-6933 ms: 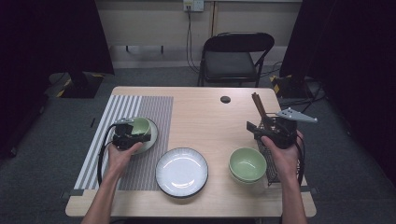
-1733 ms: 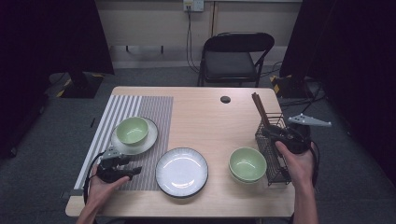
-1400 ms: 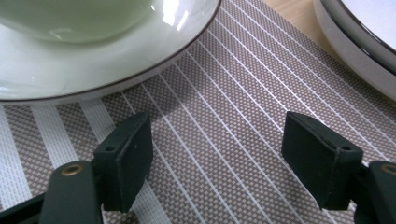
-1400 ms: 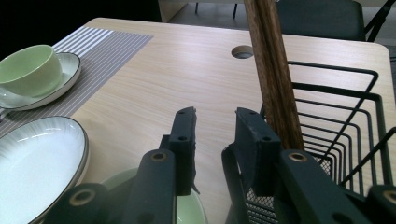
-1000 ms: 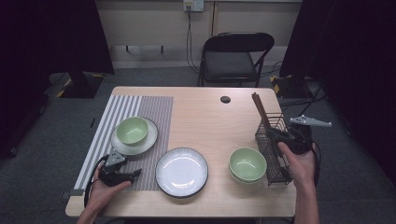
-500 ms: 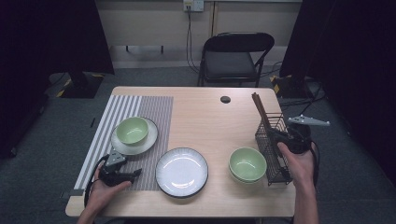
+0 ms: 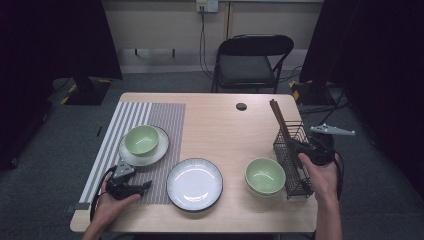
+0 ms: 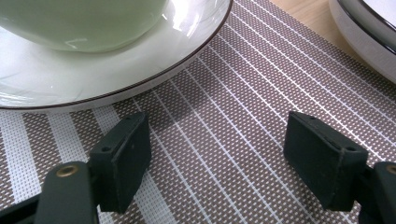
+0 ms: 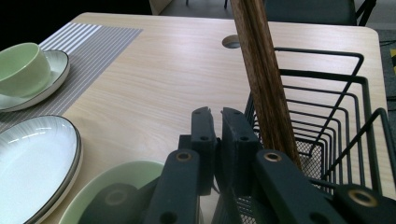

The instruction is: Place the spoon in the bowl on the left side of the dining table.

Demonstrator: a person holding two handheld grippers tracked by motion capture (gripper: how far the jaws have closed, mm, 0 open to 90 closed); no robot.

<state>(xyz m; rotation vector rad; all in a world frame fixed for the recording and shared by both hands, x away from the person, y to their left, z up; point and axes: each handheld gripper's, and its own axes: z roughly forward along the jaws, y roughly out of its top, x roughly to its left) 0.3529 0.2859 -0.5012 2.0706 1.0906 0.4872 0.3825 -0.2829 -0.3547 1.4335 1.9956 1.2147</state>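
The table [image 7: 220, 115] carries a striped mat [image 7: 150, 112] on its left part. On the mat's near left stands a saucer [image 7: 159, 150] with a green cup [image 7: 141, 139] in it. Just right of the mat's near corner lies a white plate [image 7: 194, 183], overlapping the mat's edge. Right of the plate stands a green bowl [image 7: 265, 176], and just beside that, at the table's right edge, a wire rack [image 7: 295, 160] with brown chopsticks [image 7: 278, 117] leaning up out of its far end.

The left gripper [image 7: 131, 189] rests low over the mat's near edge, just in front of the saucer; in the left gripper view its fingers [image 8: 122, 161] stand wide apart with bare mat between them.

The right gripper [image 7: 299, 149] sits at the rack's wire rim, its hand [image 7: 320, 175] behind it. In the right gripper view its fingers [image 9: 204, 140] have just been closing and now stand almost together above the rim where bowl and rack meet, nothing visible between them; the chopsticks rise just beside them, inside the rack.
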